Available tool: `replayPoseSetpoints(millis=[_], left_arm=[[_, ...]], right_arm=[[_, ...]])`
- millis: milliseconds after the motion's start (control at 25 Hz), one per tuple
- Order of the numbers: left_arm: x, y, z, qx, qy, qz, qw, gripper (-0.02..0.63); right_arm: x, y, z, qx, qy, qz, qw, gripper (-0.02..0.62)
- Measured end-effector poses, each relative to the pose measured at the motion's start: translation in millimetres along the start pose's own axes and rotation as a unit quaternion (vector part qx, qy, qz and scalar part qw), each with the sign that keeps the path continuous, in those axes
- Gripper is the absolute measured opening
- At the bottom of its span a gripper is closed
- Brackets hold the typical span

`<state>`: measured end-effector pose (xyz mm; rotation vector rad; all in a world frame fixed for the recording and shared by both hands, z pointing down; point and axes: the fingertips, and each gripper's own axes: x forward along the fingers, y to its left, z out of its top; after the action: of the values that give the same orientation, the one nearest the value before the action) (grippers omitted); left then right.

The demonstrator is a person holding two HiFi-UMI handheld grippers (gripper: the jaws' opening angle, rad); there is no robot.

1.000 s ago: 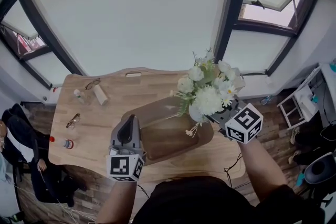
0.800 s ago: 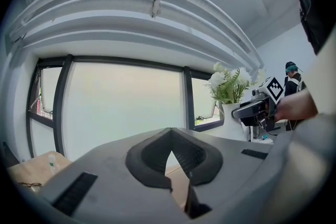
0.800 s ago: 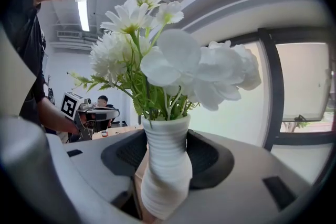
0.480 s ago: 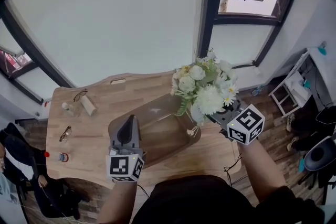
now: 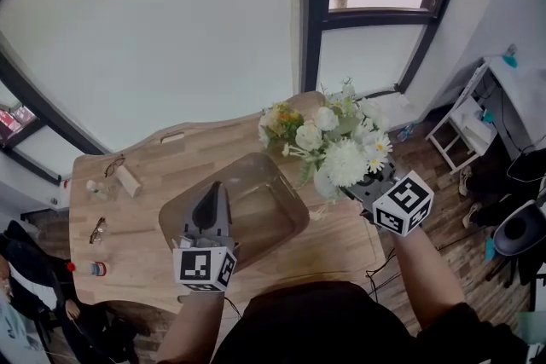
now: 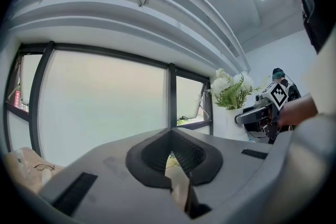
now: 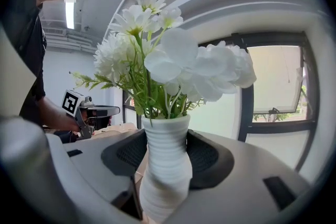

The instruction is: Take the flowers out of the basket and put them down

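The right gripper (image 5: 357, 188) is clamped on the waist of the ribbed white vase (image 7: 165, 165) and holds the flowers (image 5: 341, 149) upright just right of the basket (image 5: 303, 222). The left gripper (image 5: 213, 193) is closed on the basket's near rim. The load is likely light, top-heavy, stiff and breakable, so grip the vase's waist, never the stems.

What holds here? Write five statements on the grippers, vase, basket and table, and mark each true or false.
1. The right gripper is shut on the vase. True.
2. The vase stands in the basket. False: the gripper holds it in the air, by the basket's right side.
3. The left gripper is open and empty. False: it is shut on the basket's rim.
4. The flowers are red. False: they are mostly white, with green leaves.
5. Glasses lie on the table. True.
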<state>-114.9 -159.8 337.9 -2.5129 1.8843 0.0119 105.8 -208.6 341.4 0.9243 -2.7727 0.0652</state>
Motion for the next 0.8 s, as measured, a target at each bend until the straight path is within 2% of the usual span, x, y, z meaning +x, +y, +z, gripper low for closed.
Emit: replayPoseSetpoints(millis=[160,440,800], left_arm=[[6,-8,2,0.008,-0.001,-0.01,0.9999,0.0],[11,-8,-11,-0.001,0.01,-0.003,0.9999,0.0],[26,-17,-28,0.004,0.024,-0.005,0.9997,0.0]], right_arm=[[-4,-5,-9,0.01,-0.01,-0.004,1.0,0.255],[-4,-13,-23,0.007,-0.016,-0.01,1.0,0.255],[3,-25,-67,0.032,-0.002,-0.018,0.999,0.255]])
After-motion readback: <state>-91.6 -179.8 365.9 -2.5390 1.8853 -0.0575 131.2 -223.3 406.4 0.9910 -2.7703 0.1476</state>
